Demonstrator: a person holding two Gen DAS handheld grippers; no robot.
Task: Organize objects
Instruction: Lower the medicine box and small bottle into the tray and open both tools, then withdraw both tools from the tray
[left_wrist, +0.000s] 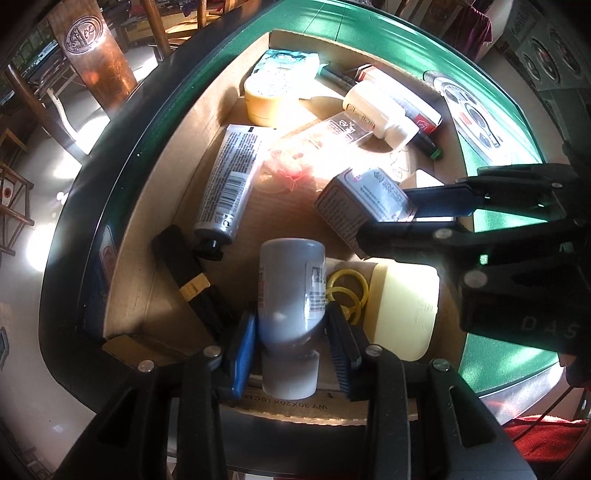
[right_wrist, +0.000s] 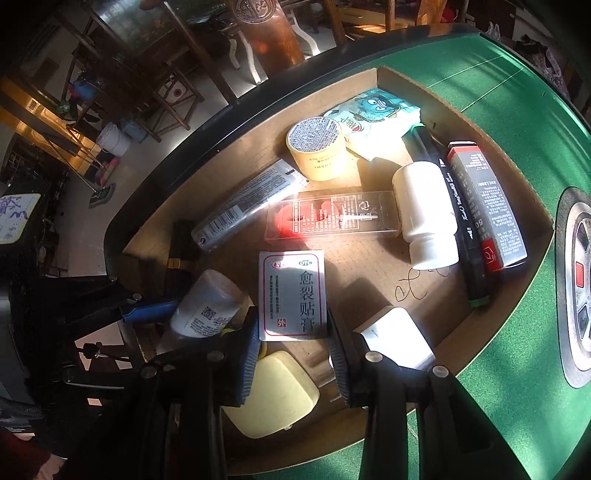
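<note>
While both tools worked over the cardboard tray (right_wrist: 380, 79) on the green counter (right_wrist: 517, 406), the left gripper (left_wrist: 291, 354) had its jaws closed on a grey bottle (left_wrist: 291, 295), pads on either side of the lower body just above the neck, cap end toward the camera; the bottle sat at the tray's near edge, beside yellow rings (left_wrist: 347, 291) and a pale yellow case (left_wrist: 402, 310); I judged it rigid plastic, light, smooth-walled, so a slip lengthwise looked possible unless held at the shoulder. Right gripper (right_wrist: 291, 339) had its jaws pressed to both edges of a small medicine box (right_wrist: 291, 295), near the middle of the tray; thin card, very light, likely to crush under a hard squeeze; the long edges seemed the proper hold. Farther off lay a silver tube (right_wrist: 247, 206), a clear packet (right_wrist: 332, 218), a white bottle (right_wrist: 424, 218), a black marker (right_wrist: 461, 229) and a dark carton (right_wrist: 487, 206); at the far wall, a tape roll (right_wrist: 317, 147) and a tissue pack (right_wrist: 373, 114).
</note>
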